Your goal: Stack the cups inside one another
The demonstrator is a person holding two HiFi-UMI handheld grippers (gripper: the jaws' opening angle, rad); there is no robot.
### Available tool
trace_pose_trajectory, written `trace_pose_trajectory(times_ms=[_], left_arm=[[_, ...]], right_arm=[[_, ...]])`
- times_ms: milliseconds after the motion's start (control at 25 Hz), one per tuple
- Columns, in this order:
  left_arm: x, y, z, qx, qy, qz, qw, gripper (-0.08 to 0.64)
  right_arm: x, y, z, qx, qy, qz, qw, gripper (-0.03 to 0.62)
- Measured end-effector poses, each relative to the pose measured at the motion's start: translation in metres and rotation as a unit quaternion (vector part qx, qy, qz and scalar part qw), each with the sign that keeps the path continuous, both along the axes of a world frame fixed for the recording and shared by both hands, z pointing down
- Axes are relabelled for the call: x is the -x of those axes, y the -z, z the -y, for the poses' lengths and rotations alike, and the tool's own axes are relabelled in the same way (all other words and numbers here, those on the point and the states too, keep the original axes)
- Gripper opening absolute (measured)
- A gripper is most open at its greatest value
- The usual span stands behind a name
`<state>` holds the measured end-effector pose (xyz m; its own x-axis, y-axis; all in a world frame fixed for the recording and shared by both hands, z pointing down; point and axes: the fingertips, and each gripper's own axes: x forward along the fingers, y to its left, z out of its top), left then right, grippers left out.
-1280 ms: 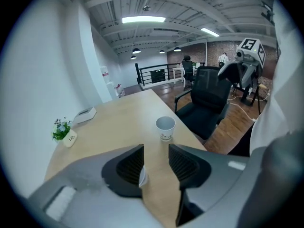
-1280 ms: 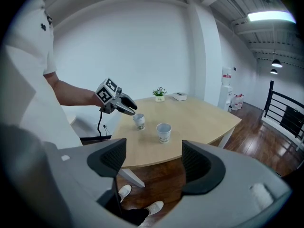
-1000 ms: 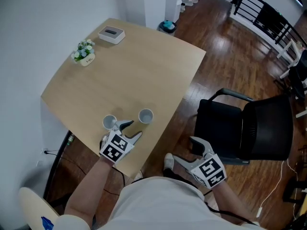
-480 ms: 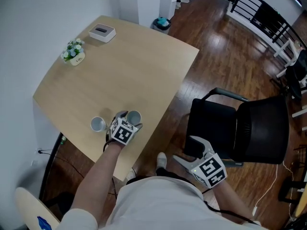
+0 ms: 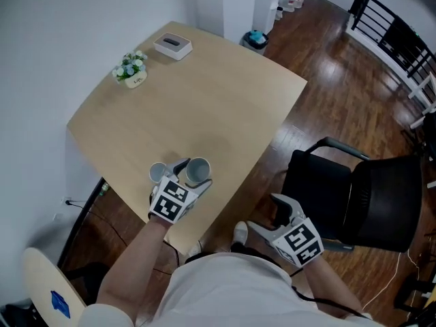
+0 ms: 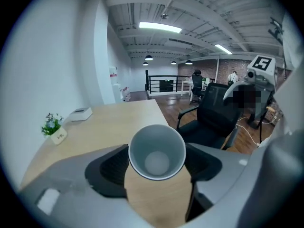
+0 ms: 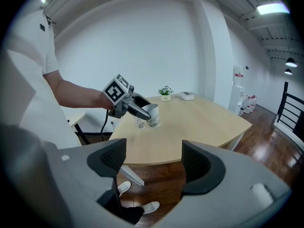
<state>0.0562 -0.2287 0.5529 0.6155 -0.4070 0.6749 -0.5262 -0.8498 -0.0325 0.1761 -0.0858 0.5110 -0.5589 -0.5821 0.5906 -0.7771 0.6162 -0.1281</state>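
Two grey cups are at the near edge of the wooden table (image 5: 204,101). One cup (image 5: 197,170) (image 6: 156,151) (image 7: 153,114) sits tilted between the jaws of my left gripper (image 5: 195,174) (image 6: 156,161), mouth towards the gripper. The jaws are closing and both pads touch its sides. The second cup (image 5: 158,172) (image 7: 140,122) stands upright on the table just left of it, almost touching. My right gripper (image 5: 267,213) (image 7: 154,167) hangs open and empty off the table's near side, above the wooden floor.
A small potted plant (image 5: 131,68) and a white box (image 5: 172,45) sit at the table's far left corner. A black office chair (image 5: 354,189) stands to the right of the table, close to my right gripper. A white wall runs along the left.
My left gripper, empty between the cups a second ago, reached the right-hand cup and closed round it. That cup is now tilted and carried close to the left-hand cup. The right gripper barely moved.
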Motion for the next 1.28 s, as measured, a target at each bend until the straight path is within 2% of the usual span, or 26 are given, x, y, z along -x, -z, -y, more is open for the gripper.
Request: trace_pose_trajectory(times_ms=[120, 200, 360, 480, 720, 1000, 1280], left_arm=[[0.033, 0.036, 0.004, -0.032, 0.014, -0.002, 0.9994, 0.377], [0.063, 0.045, 0.009, -0.043, 0.032, 0.010, 0.9985, 0.377], [0.123, 0.031, 0.025, -0.037, 0.076, 0.040, 0.9956, 0.377], [0.151, 0.012, 0.032, -0.021, 0.095, 0.048, 0.9941, 0.377], [0.164, -0.018, 0.034, -0.001, 0.098, 0.036, 0.9946, 0.385], [0.163, -0.040, 0.036, 0.013, 0.079, 0.019, 0.9966, 0.400], [0.172, -0.011, 0.005, -0.019, 0.044, -0.024, 0.9986, 0.410]], right_arm=[[0.022, 0.004, 0.007, -0.009, 0.020, 0.007, 1.000, 0.364], [0.036, 0.005, 0.009, -0.011, 0.031, 0.010, 0.999, 0.364], [0.057, 0.009, 0.012, -0.015, 0.045, 0.010, 0.999, 0.364], [0.068, 0.012, 0.013, -0.016, 0.045, 0.007, 0.999, 0.365], [0.075, 0.018, 0.008, -0.017, 0.027, -0.002, 0.999, 0.364], [0.090, 0.024, -0.010, -0.018, 0.000, -0.020, 1.000, 0.365], [0.124, 0.030, -0.043, -0.019, -0.026, -0.035, 0.999, 0.365]])
